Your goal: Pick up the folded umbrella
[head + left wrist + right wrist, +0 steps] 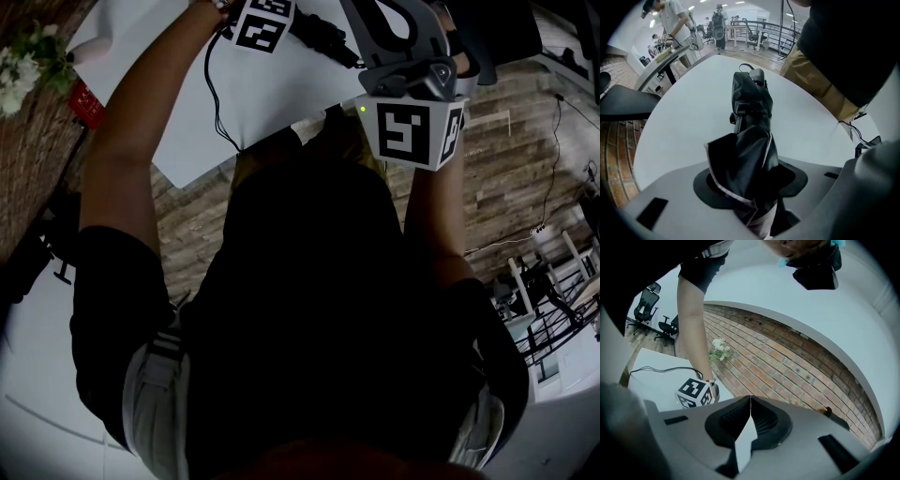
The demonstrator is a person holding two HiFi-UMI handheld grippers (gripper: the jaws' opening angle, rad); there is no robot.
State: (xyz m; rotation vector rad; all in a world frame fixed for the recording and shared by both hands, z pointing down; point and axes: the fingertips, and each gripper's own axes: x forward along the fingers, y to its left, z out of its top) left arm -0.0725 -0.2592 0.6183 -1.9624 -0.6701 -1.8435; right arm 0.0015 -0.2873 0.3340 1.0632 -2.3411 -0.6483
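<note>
The folded umbrella point(752, 117) is black and lies lengthwise on the white table point(684, 122), its strap end pointing away from me. My left gripper point(752, 192) points straight down over the near end, and its jaws are shut on the bunched black fabric. In the head view the umbrella point(323, 36) shows as a dark shape beside the left gripper's marker cube point(262, 23). My right gripper point(750, 401) is held off the table, aimed roughly level at a brick wall, shut with nothing between its pads.
A black cable point(214, 94) trails over the white table point(281, 94). White flowers point(23, 66) and a red item point(86, 103) stand at the left against the brick wall point(787, 357). Desks, chairs and people point(677, 21) fill the room behind the table.
</note>
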